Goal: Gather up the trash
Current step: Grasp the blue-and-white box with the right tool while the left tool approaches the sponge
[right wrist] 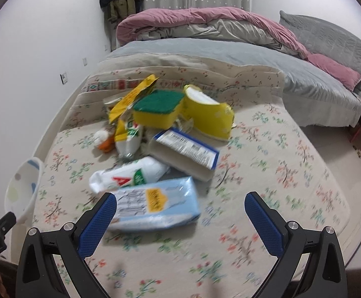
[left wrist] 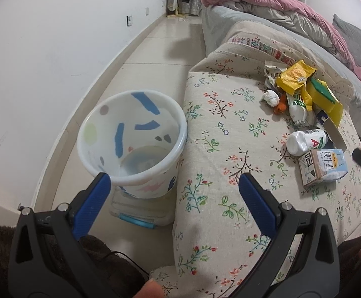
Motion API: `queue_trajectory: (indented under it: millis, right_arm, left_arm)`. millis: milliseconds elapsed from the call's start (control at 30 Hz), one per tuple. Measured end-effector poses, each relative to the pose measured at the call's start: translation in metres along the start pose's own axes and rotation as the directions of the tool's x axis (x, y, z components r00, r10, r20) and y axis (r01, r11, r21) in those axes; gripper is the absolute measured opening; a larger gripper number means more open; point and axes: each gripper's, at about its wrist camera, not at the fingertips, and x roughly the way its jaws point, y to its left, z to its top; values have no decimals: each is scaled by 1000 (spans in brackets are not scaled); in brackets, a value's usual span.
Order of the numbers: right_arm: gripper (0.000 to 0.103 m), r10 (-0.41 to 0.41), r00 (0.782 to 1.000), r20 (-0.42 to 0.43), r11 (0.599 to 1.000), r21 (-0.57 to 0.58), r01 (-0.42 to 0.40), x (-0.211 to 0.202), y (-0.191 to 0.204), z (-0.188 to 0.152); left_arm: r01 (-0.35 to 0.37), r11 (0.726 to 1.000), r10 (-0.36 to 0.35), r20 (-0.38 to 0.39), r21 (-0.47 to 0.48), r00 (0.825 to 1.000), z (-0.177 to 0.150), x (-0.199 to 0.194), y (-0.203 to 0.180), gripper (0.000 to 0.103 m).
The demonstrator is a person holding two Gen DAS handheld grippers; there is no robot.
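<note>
A pile of trash lies on a floral cushion (right wrist: 267, 164): a light blue milk carton (right wrist: 155, 206) nearest me, a white bottle (right wrist: 130, 173) with red and green print, a blue-edged box (right wrist: 188, 154), a yellow-green sponge (right wrist: 158, 109), yellow packaging (right wrist: 207, 114) and a white-orange scrap (right wrist: 103, 139). My right gripper (right wrist: 180, 206) is open, its left finger beside the carton. My left gripper (left wrist: 174, 186) is open, held between the white patterned bin (left wrist: 133, 139) on the floor and the cushion (left wrist: 217, 149). The same carton (left wrist: 324, 168) and bottle (left wrist: 304, 141) show at the right.
The bin stands on a clear lidded box (left wrist: 140, 211) against the cushion's left edge. A white wall (left wrist: 56, 62) and tiled floor (left wrist: 155, 49) run on the left. Behind the trash lies a bed with a pink and grey duvet (right wrist: 205, 24). A dark brown fabric (left wrist: 56, 260) is below my left gripper.
</note>
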Motion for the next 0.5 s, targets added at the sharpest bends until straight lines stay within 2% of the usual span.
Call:
queue_trajectory:
  millis: [67,200,333,500]
  right_arm:
    - [103,13,999,-29,1000,-14,-14,6,-7,12]
    - [102,88,988,-128,994,-49,-95,26,-17,40]
    - [101,144,967,-211,983,-83,-164,53,-28,65]
    - [98,211,923,-321,955,-132,-264,88,-28,74]
  left_arm:
    - [9,1000,-9,-10,2,1000,4,3,0,102]
    - [27,999,-26,-23,32,999,16,5,-6,102]
    - [33,997,-32,-20,67,999,28,6,-13,102]
    - [39,996,-36,-35,83,999,34,13,-22,102]
